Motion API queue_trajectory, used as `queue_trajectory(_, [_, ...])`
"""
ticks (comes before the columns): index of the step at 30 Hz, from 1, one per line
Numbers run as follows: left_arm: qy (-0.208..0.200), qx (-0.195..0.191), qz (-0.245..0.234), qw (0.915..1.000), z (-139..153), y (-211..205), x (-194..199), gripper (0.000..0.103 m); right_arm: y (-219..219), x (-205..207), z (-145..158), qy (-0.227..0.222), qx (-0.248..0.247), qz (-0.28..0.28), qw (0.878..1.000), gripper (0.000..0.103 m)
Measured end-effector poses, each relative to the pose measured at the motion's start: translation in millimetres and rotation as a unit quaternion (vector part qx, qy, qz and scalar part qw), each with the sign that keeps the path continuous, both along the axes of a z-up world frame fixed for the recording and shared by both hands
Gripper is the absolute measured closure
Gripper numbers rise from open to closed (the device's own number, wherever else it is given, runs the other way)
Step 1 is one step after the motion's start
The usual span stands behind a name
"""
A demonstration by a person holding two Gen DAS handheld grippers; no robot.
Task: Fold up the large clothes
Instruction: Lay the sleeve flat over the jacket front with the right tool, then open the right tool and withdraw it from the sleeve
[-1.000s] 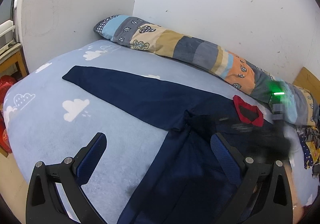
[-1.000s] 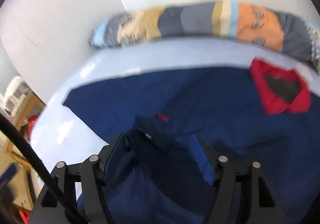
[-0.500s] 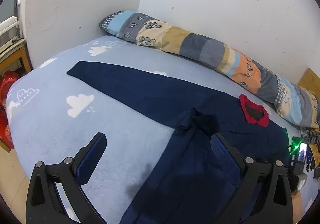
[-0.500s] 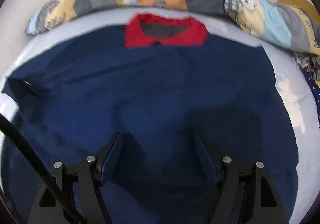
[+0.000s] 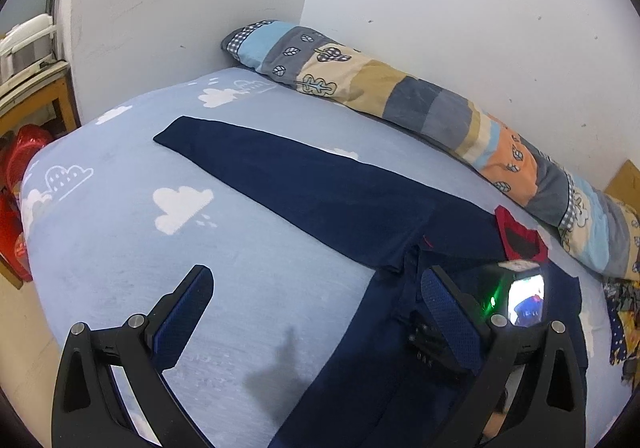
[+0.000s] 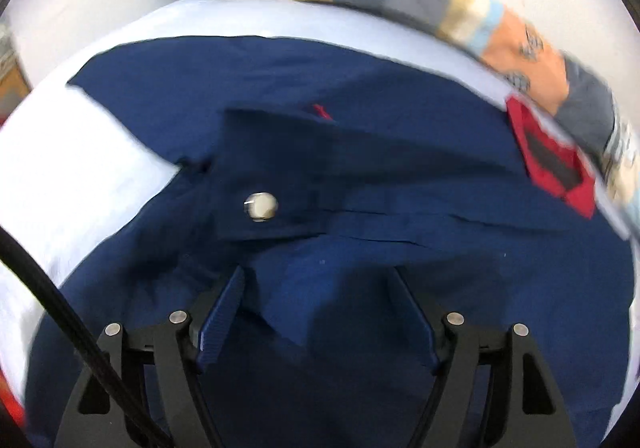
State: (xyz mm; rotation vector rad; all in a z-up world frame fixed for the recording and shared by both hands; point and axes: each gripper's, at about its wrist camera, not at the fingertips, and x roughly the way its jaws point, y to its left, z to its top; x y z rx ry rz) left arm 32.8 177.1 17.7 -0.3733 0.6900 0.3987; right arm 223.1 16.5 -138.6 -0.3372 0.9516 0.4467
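A navy long-sleeved shirt (image 5: 320, 191) with a red collar (image 5: 520, 240) lies flat on the bed, one sleeve stretched out to the left. In the right wrist view the shirt (image 6: 400, 207) fills the frame; a folded cuff with a white button (image 6: 261, 206) lies across its chest, the red collar (image 6: 552, 163) at right. My left gripper (image 5: 316, 308) is open and empty above the bed, beside the shirt's left side. My right gripper (image 6: 320, 312) is open, low over the shirt body, holding nothing; its body with a lit screen (image 5: 520, 300) shows behind my left gripper's right finger.
A long patchwork bolster (image 5: 400, 95) runs along the white wall behind the shirt. The bed has a light blue cloud-print sheet (image 5: 120, 240). A wooden stand (image 5: 36, 99) and red bags (image 5: 16, 175) are at the left. Patterned clothes (image 5: 624, 324) lie at the right edge.
My right gripper swung back left over the shirt, from facing the collar to the folded cuff with the button. My left gripper shifted slightly; the shirt lies the same.
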Motion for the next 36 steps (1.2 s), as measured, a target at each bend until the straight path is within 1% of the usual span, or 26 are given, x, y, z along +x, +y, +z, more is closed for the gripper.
queue_trajectory(1, [-0.001,-0.002,0.003,1.0000,1,2,-1,0.000,-4,-1,5,0.000,0.011,0.002,1.000,0.025])
queue_trajectory(4, [-0.003,-0.010,0.008,0.9999,1,7,-4,0.000,-47,7,30,0.006,0.094,-0.039,0.995,0.024])
queue_trajectory(5, [-0.004,-0.013,0.007,0.9999,1,7,-4,0.000,-60,13,34,0.004,0.102,-0.048,0.994,0.024])
queue_trajectory(7, [-0.002,-0.011,0.005,0.9999,0,5,-3,0.000,-99,22,39,-0.008,0.097,-0.093,0.991,0.023])
queue_trajectory(9, [0.000,-0.009,0.000,1.0000,0,2,-2,0.000,-136,29,35,-0.006,0.087,-0.130,0.988,0.023])
queue_trajectory(11, [0.001,-0.004,-0.005,1.0000,0,-2,-1,0.000,-182,37,26,-0.002,0.079,-0.178,0.981,0.023])
queue_trajectory(13, [0.004,0.001,-0.011,0.9999,0,-7,1,0.000,-229,41,13,0.016,0.081,-0.222,0.971,0.023])
queue_trajectory(14, [0.005,0.004,-0.015,0.9999,-1,-10,2,0.000,-247,41,4,0.032,0.077,-0.241,0.967,0.020])
queue_trajectory(15, [0.007,0.006,-0.019,0.9998,-2,-12,4,0.000,-267,43,-11,0.069,0.076,-0.254,0.962,0.020])
queue_trajectory(17, [0.012,0.012,-0.029,0.9994,-4,-19,9,0.000,-279,38,-8,0.074,0.097,-0.239,0.963,0.021])
queue_trajectory(19, [0.018,0.020,-0.037,0.9990,-6,-25,13,0.000,-287,32,4,0.077,0.097,-0.240,0.963,0.020])
queue_trajectory(21, [0.022,0.025,-0.044,0.9984,-8,-30,16,0.000,-298,16,30,0.047,0.140,-0.232,0.962,0.020])
queue_trajectory(22, [0.025,0.028,-0.048,0.9981,-9,-33,17,0.000,-303,7,41,0.032,0.155,-0.227,0.961,0.018])
queue_trajectory(23, [0.027,0.030,-0.053,0.9978,-10,-35,18,0.000,-307,3,46,0.026,0.154,-0.227,0.961,0.013])
queue_trajectory(24, [0.028,0.031,-0.057,0.9975,-11,-37,19,0.000,-310,0,46,0.029,0.143,-0.229,0.963,0.013])
queue_trajectory(25, [0.029,0.033,-0.058,0.9973,-12,-38,20,0.000,-311,-2,41,0.042,0.126,-0.225,0.965,0.013])
queue_trajectory(27, [0.034,0.034,-0.062,0.9969,-14,-42,21,0.000,-313,-6,18,0.083,0.077,-0.212,0.971,0.013])
queue_trajectory(28, [0.036,0.034,-0.067,0.9965,-16,-45,23,0.000,-312,-14,7,0.099,0.050,-0.214,0.971,0.013])
queue_trajectory(29, [0.037,0.037,-0.069,0.9963,-16,-47,23,0.000,-314,-19,-3,0.114,0.033,-0.215,0.969,0.014])
queue_trajectory(30, [0.038,0.043,-0.073,0.9957,-17,-51,24,0.000,-316,-29,-1,0.103,0.039,-0.212,0.971,0.014])
queue_trajectory(32, [0.039,0.048,-0.084,0.9945,-18,-56,25,0.000,-317,-46,13,0.090,0.061,-0.213,0.971,0.015])
queue_trajectory(34, [0.040,0.046,-0.097,0.9934,-20,-59,27,0.000,-316,-61,44,0.069,0.084,-0.220,0.969,0.015])
queue_trajectory(35, [0.042,0.040,-0.105,0.9928,-21,-61,29,0.000,-317,-71,60,0.053,0.104,-0.220,0.968,0.015])
queue_trajectory(36, [0.042,0.033,-0.112,0.9923,-22,-62,30,0.000,-317,-85,78,0.035,0.135,-0.217,0.966,0.015])
